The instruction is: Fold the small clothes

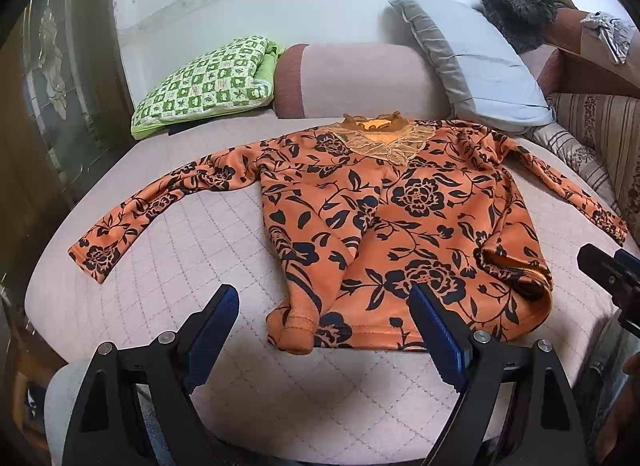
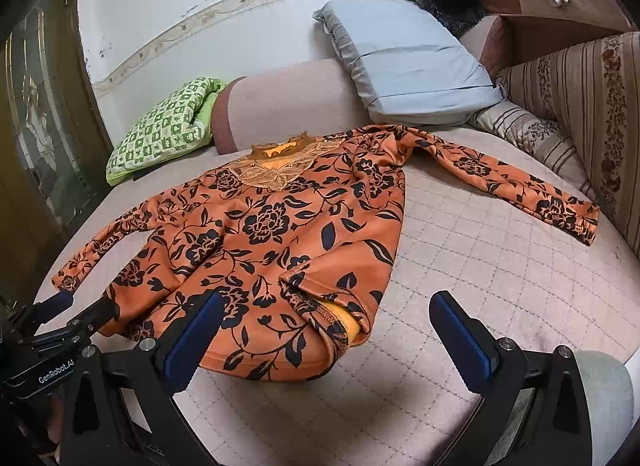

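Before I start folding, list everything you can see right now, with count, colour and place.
Long-sleeved floral top: one, orange with black flowers, spread flat mid-bed, hem corner turned up.
Quilted bed cover: one, pale pink, under the top.
Checked pillow: one, green and white, far left.
Bolster cushion: one, pink and brown, behind the collar.
Grey pillow: one, far right.
Striped cushion: one, beige, right edge.
Left gripper: black, blue pads, open near hem.
Right gripper: same, open near hem.

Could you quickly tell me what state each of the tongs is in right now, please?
Left tongs: open, holding nothing, by the orange top's hem.
Right tongs: open, holding nothing.
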